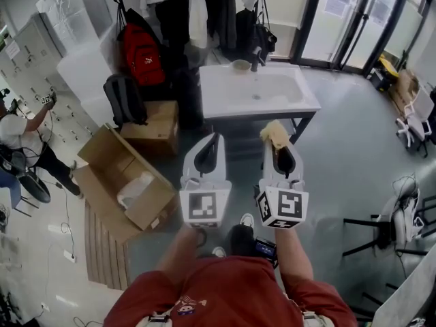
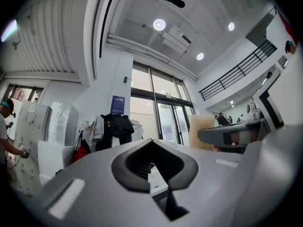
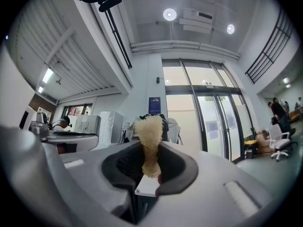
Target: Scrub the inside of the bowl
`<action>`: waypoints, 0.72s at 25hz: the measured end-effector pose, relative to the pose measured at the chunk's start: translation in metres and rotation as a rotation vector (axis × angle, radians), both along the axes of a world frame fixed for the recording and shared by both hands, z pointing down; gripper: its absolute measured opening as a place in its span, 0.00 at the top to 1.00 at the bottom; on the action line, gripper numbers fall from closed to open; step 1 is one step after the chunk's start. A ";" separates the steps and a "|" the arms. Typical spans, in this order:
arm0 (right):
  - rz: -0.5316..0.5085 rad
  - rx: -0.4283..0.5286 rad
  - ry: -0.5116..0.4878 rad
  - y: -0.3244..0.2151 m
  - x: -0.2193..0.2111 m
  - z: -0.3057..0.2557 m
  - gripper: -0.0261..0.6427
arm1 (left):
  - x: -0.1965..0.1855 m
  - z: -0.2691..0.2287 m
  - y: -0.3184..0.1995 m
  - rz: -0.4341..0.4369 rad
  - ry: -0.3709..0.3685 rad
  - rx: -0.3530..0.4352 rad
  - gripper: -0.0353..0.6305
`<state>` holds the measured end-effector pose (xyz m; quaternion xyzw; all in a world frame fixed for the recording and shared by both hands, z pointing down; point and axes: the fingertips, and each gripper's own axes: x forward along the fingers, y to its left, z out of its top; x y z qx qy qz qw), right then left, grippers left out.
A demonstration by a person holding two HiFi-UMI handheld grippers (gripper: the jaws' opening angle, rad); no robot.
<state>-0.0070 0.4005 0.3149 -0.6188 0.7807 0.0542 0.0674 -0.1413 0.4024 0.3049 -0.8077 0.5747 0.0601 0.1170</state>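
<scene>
clamping tan sponge [image 3: 150,132], right hand-held gripper [image 3: 149,170]; left hand-held gripper [image 2: 155,173] closed, empty

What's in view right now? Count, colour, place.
sink table: 1, white, ahead centre
bowl: 1, pale, sink table's far rim
red backpack: 1, red, left of sink table
black backpack: 1, black, below it
cardboard boxes: 2, brown, floor left
office chair: 1, white, far right
bystander: 1, white top, far left
scrub pad: 1, pale yellow, between right gripper jaws
left gripper: 1, white, shut, empty
right gripper: 1, white, shut on scrub pad
</scene>
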 end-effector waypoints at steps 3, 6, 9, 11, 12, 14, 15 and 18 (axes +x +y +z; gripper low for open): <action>0.002 0.002 -0.004 -0.024 0.011 0.002 0.85 | 0.011 0.004 -0.023 -0.001 -0.004 -0.009 0.94; 0.003 0.007 -0.007 -0.053 0.025 -0.002 0.85 | 0.024 0.003 -0.052 -0.001 0.001 -0.014 0.94; 0.013 0.024 -0.006 -0.080 0.040 -0.006 0.85 | 0.039 0.003 -0.082 0.006 -0.014 -0.011 0.94; 0.014 0.030 -0.005 -0.096 0.048 -0.008 0.85 | 0.050 0.001 -0.100 0.005 -0.020 -0.002 0.94; 0.012 0.032 -0.007 -0.104 0.053 -0.009 0.85 | 0.055 0.000 -0.108 0.004 -0.020 -0.002 0.94; 0.008 0.034 -0.009 -0.119 0.063 -0.011 0.85 | 0.068 -0.003 -0.125 0.004 -0.017 -0.001 0.94; 0.007 0.035 -0.010 -0.127 0.069 -0.012 0.85 | 0.074 -0.004 -0.133 0.004 -0.016 0.000 0.94; 0.003 0.032 -0.015 -0.153 0.084 -0.013 0.85 | 0.092 -0.004 -0.157 0.003 -0.024 -0.005 0.94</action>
